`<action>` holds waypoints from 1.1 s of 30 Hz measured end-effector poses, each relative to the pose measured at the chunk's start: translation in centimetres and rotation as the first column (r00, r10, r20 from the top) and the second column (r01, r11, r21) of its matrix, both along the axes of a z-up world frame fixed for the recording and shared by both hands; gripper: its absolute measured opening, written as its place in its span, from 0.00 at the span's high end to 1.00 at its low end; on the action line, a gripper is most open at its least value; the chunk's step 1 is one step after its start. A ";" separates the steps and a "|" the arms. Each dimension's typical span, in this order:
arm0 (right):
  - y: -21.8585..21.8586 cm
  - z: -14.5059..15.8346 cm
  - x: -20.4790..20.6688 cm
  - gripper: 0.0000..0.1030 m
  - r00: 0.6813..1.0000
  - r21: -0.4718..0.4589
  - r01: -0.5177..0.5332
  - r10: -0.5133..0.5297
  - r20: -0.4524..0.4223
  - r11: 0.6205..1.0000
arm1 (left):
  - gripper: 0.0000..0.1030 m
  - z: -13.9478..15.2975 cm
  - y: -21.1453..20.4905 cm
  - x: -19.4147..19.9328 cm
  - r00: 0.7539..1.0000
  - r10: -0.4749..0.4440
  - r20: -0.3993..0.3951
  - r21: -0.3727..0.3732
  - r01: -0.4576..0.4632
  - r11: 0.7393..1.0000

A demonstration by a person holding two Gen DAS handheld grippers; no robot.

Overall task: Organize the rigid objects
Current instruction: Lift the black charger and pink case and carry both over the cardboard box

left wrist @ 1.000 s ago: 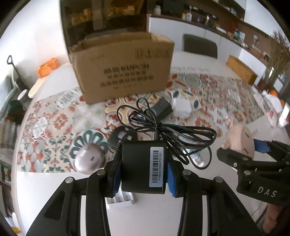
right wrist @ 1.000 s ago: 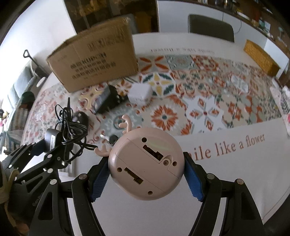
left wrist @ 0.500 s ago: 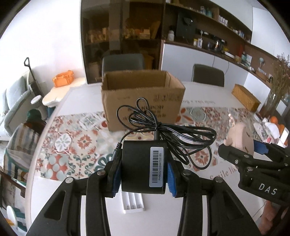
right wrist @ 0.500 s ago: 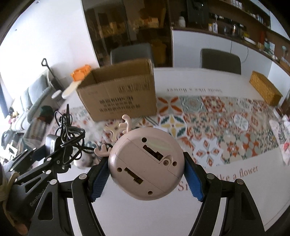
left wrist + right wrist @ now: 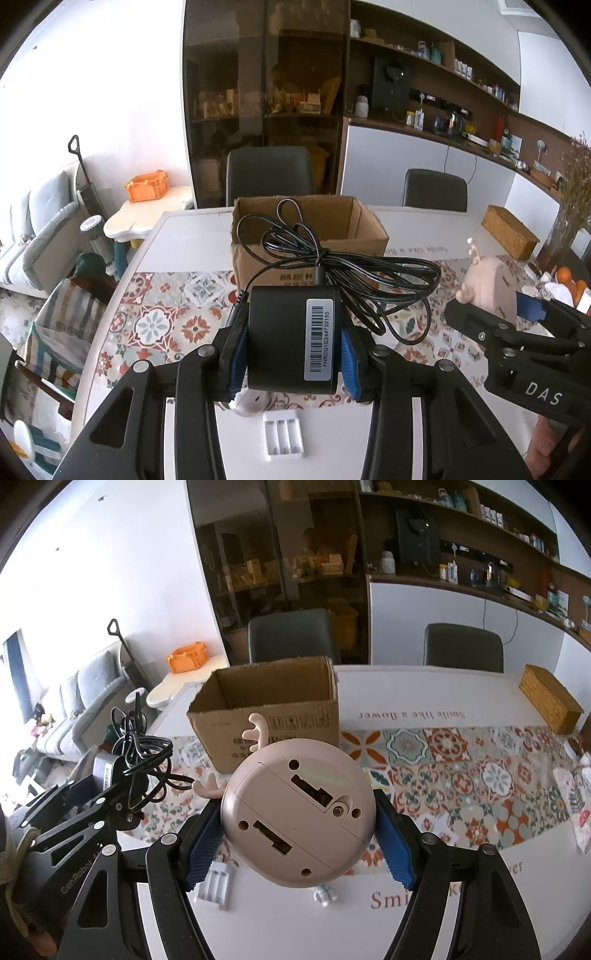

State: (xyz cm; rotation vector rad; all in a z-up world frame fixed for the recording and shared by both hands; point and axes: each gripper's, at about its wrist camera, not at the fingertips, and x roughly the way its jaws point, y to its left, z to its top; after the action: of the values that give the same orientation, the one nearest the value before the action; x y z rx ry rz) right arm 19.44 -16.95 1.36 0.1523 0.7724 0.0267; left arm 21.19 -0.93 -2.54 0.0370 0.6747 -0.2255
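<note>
Ahead of both tongs, the open cardboard box sits on the counter, mouth up; the left tongs, pinching a black power adapter with its cable, look nearer, while the right tongs clamp a pink antlered alarm clock, both tilted downward above the counter

White table, patterned runner, open cardboard box, wicker basket, white battery holder

White walls; dark glass-fronted cabinet; stocked wall shelves; two dark chairs behind white table; grey sofa at left
</note>
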 end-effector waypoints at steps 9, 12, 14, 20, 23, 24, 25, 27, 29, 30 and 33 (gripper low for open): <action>-0.6 1.0 3.0 0.27 1.000 0.035 -0.009 0.008 0.026 0.999 | 0.60 1.3 -0.2 3.4 1.000 0.011 0.021 -0.013 -0.011 1.000; -0.6 1.6 4.2 0.27 0.999 0.032 -0.003 0.001 0.046 0.999 | 0.60 1.7 -0.1 5.0 1.000 0.021 0.018 -0.024 -0.020 1.000; -0.6 2.1 5.1 0.27 0.998 0.029 -0.002 0.000 0.060 1.000 | 0.60 2.1 -0.1 6.1 0.999 0.028 0.018 -0.029 -0.027 0.999; -0.2 3.4 7.8 0.27 0.996 0.020 -0.011 0.009 0.086 1.000 | 0.60 3.1 0.3 9.2 0.999 0.045 0.019 -0.035 -0.044 0.998; -0.1 3.9 9.3 0.27 0.996 0.023 -0.023 0.021 0.090 0.999 | 0.60 3.6 0.1 10.9 0.999 0.037 0.017 -0.021 -0.037 0.999; -0.1 4.0 10.0 0.27 0.996 0.021 -0.027 0.025 0.087 0.999 | 0.60 3.8 0.2 11.3 0.999 0.034 0.019 -0.020 -0.034 0.999; -0.1 4.2 10.6 0.27 0.996 0.021 -0.028 0.026 0.086 0.999 | 0.60 3.9 0.1 11.9 1.000 0.026 0.017 -0.014 -0.026 1.000; -0.2 4.4 11.7 0.27 0.997 0.017 -0.028 0.027 0.075 0.999 | 0.60 4.2 0.0 13.0 1.000 0.014 0.003 -0.013 -0.014 1.000; -0.2 4.5 13.0 0.27 0.998 0.027 -0.037 0.035 0.058 0.999 | 0.60 4.4 -0.3 14.3 1.000 0.002 -0.011 -0.008 -0.002 1.000; -0.4 4.5 13.6 0.27 0.998 0.033 -0.036 0.035 0.048 0.999 | 0.60 4.5 -0.4 14.7 1.000 0.001 -0.014 -0.005 -0.001 1.000; -0.7 4.4 15.4 0.27 0.999 0.041 -0.032 0.031 0.024 0.999 | 0.60 4.5 -0.6 16.0 0.999 -0.007 -0.032 0.006 0.008 1.000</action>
State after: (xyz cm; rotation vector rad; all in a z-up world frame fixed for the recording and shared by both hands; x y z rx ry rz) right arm 34.83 -17.70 5.72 0.1786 0.7518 0.0746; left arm 37.17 -1.53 1.96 0.0413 0.7071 -0.2317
